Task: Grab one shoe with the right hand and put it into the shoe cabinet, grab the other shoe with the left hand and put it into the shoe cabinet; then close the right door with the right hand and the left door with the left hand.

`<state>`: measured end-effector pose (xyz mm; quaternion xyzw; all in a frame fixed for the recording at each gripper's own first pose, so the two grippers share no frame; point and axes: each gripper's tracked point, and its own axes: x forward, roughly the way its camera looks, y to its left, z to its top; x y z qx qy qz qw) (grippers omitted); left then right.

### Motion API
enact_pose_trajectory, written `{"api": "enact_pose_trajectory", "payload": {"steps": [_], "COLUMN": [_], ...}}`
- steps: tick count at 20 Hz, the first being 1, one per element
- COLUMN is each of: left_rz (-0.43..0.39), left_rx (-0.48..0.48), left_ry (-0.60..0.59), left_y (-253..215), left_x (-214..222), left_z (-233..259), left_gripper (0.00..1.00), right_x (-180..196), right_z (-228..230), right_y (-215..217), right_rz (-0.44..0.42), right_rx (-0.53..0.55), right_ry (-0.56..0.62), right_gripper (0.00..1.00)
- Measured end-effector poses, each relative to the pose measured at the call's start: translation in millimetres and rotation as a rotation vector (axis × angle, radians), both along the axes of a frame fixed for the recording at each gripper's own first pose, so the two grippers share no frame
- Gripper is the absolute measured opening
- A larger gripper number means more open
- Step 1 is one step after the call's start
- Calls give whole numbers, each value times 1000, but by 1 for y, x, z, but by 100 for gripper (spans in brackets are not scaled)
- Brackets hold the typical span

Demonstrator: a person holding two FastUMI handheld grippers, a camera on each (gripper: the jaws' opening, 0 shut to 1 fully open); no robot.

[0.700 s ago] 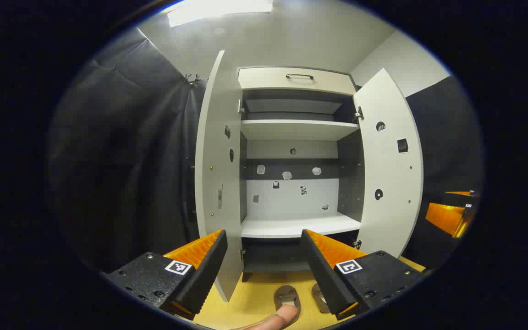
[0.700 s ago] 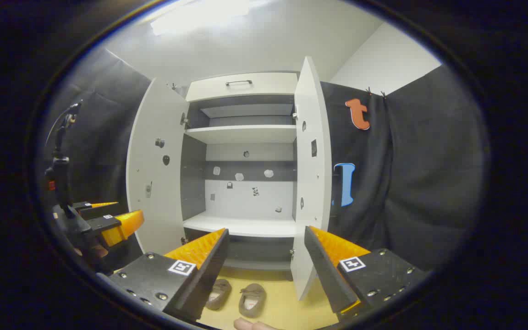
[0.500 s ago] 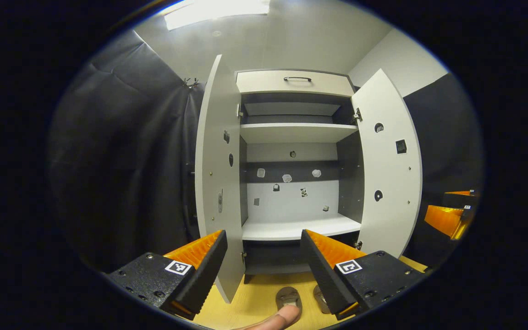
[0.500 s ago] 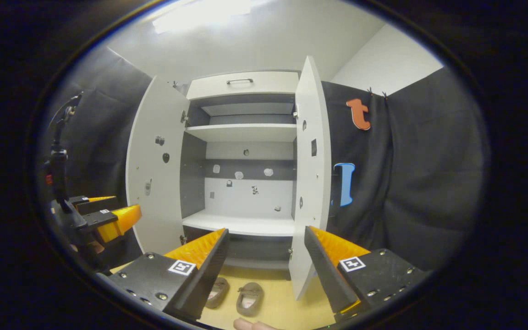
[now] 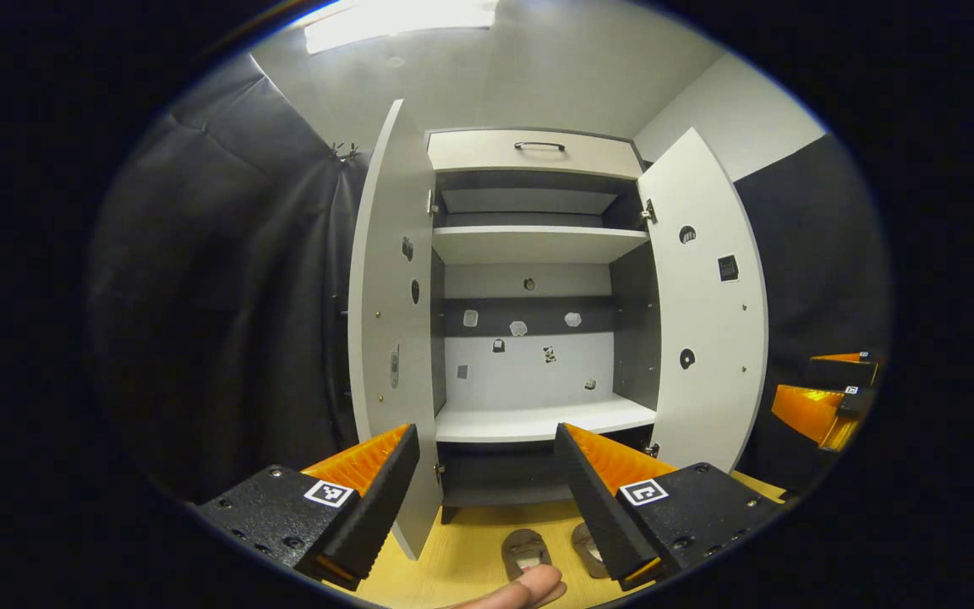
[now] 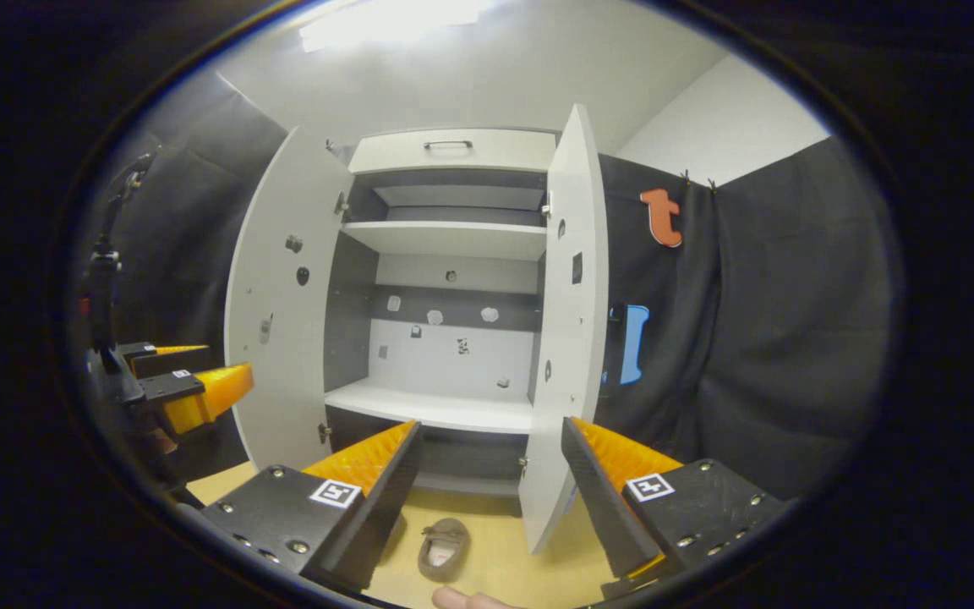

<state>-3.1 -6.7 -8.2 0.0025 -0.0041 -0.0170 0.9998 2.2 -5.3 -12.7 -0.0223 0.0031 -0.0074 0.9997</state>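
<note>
Two brown slipper-like shoes lie on the yellow floor in front of the shoe cabinet. In the left gripper view one shoe [image 5: 525, 548] shows whole and the other shoe [image 5: 588, 543] is half hidden by a finger. My left gripper [image 5: 487, 440] is open, empty and held above them. In the right gripper view one shoe [image 6: 443, 545] lies below my open, empty right gripper [image 6: 489, 440]. The white cabinet stands with its left door [image 5: 390, 321] and right door [image 5: 707, 313] swung wide. Its lower shelf [image 5: 538, 419] is bare.
A drawer with a dark handle [image 5: 538, 146] tops the cabinet, above an upper shelf [image 5: 533, 244]. Black cloth hangs on both sides. The right gripper [image 5: 825, 397] is seen at the far right, the left gripper [image 6: 191, 393] at the far left. A person's fingertip [image 5: 529, 588] shows at the bottom.
Both grippers drifted a little and stayed open. In the right gripper view the cabinet has grown larger and one shoe has slipped behind the left finger.
</note>
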Motion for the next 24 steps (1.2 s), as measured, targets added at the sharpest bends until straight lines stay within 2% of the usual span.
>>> {"api": "enact_pose_trajectory", "payload": {"steps": [1, 2, 5, 7, 9, 10, 11, 12, 13, 14, 16, 17, 20, 21, 22, 24], "left_rz": [-1, -4, 9, 4, -22, -46, -66, -75, -77, -69, -62, -56, -58, -68, -87, -121], "left_rx": [-1, 1, 5, -5, -22, -32, -38, -37, -30, -28, -32, -34, -42, -40, -32, -34], "left_ry": [0, -1, -10, -16, -20, -34, -41, -40, -44, -46, -49, -50, -53, -50, -44, -59], "left_y": [1, 1, 8, 9, 6, 1, -3, -5, -4, -2, -2, -1, -2, -6, -12, -22], "left_x": [0, -1, -5, -10, -17, -22, -24, -26, -28, -28, -27, -27, -27, -28, -31, -36], "left_z": [-1, -2, -5, -8, -11, -12, -13, -15, -17, -18, -21, -24, -32, -37, -43, -49], "left_gripper": [99, 99, 98, 98, 99, 98, 99, 98, 99, 98, 98, 98, 98, 99, 98, 99], "right_x": [1, 2, 9, 13, 19, 23, 26, 31, 36, 43, 54, 59, 73, 79, 83, 90], "right_z": [-1, -2, -12, -26, -42, -52, -62, -73, -87, -102, -138, -158, -208, -222, -240, -273], "right_y": [0, -1, 3, 12, 17, 19, 22, 24, 25, 26, 30, 34, 42, 43, 46, 50], "right_rz": [-1, -7, -7, 24, 32, 34, 33, 29, 23, 19, 20, 29, 44, 46, 48, 54], "right_rx": [7, 10, 10, 30, 38, 30, 19, 7, -14, -35, -44, -36, -9, -8, -2, -16], "right_ry": [1, 3, 15, 32, 51, 63, 77, 87, 100, 117, 171, 207, 284, 301, 326, 368], "right_gripper": [94, 98, 98, 98, 98, 94, 98, 98, 98, 94, 94, 98, 99, 94, 99, 98]}}
